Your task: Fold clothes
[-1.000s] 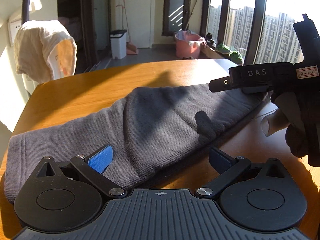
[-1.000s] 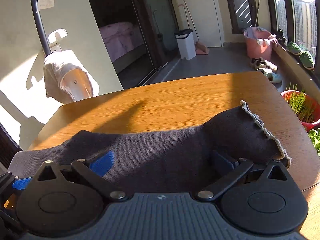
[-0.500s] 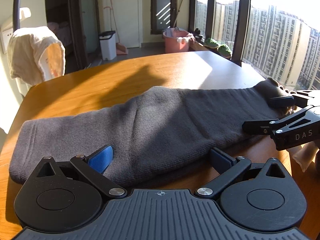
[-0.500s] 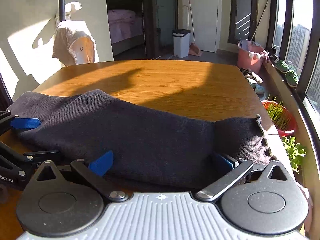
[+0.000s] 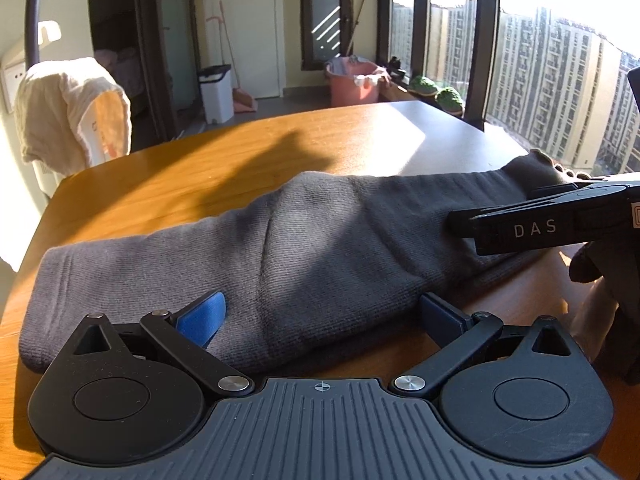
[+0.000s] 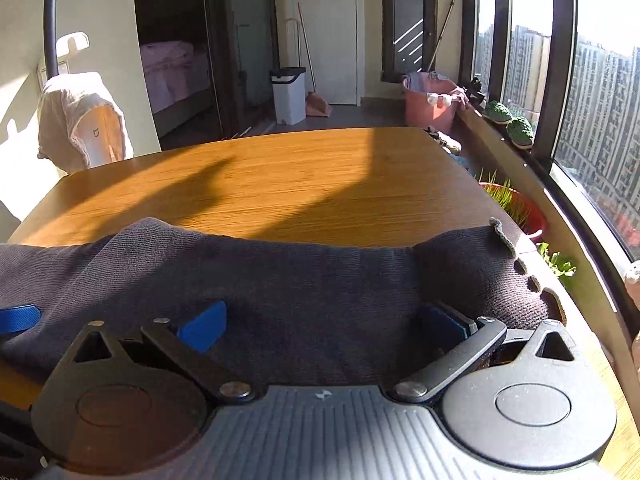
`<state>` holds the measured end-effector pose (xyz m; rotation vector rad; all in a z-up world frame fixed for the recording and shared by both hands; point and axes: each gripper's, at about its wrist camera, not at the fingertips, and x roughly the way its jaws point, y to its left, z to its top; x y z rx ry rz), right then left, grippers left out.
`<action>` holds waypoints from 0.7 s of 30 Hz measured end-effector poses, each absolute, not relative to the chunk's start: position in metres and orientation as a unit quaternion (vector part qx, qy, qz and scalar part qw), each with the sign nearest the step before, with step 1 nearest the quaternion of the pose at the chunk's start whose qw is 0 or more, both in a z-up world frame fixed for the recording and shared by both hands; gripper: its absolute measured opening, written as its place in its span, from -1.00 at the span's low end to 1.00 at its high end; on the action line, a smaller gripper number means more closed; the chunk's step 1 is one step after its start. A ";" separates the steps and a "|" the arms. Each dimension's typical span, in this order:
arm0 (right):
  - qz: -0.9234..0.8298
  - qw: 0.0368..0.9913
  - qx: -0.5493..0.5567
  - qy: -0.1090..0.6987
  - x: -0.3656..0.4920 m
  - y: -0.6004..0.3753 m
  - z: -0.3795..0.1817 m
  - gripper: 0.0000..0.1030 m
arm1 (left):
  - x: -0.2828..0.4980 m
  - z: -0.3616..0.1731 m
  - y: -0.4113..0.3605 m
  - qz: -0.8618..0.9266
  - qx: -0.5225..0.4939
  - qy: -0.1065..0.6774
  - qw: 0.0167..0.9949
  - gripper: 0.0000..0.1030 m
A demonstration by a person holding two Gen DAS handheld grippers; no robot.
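On the sunlit wooden table, a dark grey knit is lying in a long band, running from the near left edge across to the window side, and I am working it with a gripper in each hand. I am holding the left gripper low at the near edge of the knit, its jaws standing wide apart, the blue pad touching the cloth and the other pad just at its hem; it is gripping nothing. I am keeping the right gripper over the window end, jaws likewise spread wide with the cloth lying between and under them, nothing pinched that I can see. From the left view its black finger marked DAS is showing flat across the far end, beside my gloved hand. The scalloped hem is curling up at the table's right edge. I am judging the knit to be light, soft and limp, a ribbed weave that is sagging and creasing rather than holding shape, and grippy enough not to slide from rubber pads. I am reckoning the best hold to be at the two ends of the near edge, pinching both layers together so the band lifts evenly instead of bunching in the middle.
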<state>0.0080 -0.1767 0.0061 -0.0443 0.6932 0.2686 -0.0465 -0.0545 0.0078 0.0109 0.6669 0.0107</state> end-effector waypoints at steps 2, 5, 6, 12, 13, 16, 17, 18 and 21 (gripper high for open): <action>0.128 0.933 -0.017 0.336 0.007 -0.176 0.007 1.00 | -0.049 0.008 -0.055 0.005 0.004 0.326 0.945 1.00; 0.132 0.933 -0.006 0.334 0.008 -0.179 0.008 1.00 | -0.053 0.008 -0.056 0.005 0.001 0.316 0.949 1.00; 0.134 0.934 -0.001 0.332 0.008 -0.181 0.008 1.00 | -0.053 0.008 -0.057 0.006 0.004 0.315 0.949 1.00; 0.151 0.933 0.009 0.327 0.006 -0.183 0.009 1.00 | -0.058 0.011 -0.057 0.007 -0.017 0.313 0.949 1.00; 0.161 0.932 0.009 0.325 0.005 -0.183 0.009 1.00 | -0.061 0.012 -0.055 0.011 -0.023 0.305 0.952 1.00; 0.214 0.928 0.011 0.304 -0.002 -0.188 0.014 1.00 | -0.070 0.016 -0.045 0.041 -0.034 0.287 0.956 1.00; 0.243 0.928 -0.002 0.283 -0.008 -0.189 0.018 0.97 | -0.074 0.018 -0.041 0.050 -0.027 0.281 0.958 1.00; 0.277 0.928 -0.031 0.248 -0.016 -0.186 0.023 0.95 | -0.079 0.021 -0.037 0.057 -0.019 0.274 0.960 1.00; 0.360 0.906 -0.166 0.147 -0.040 -0.163 0.036 0.76 | -0.102 0.038 -0.015 0.081 0.026 0.240 0.967 1.00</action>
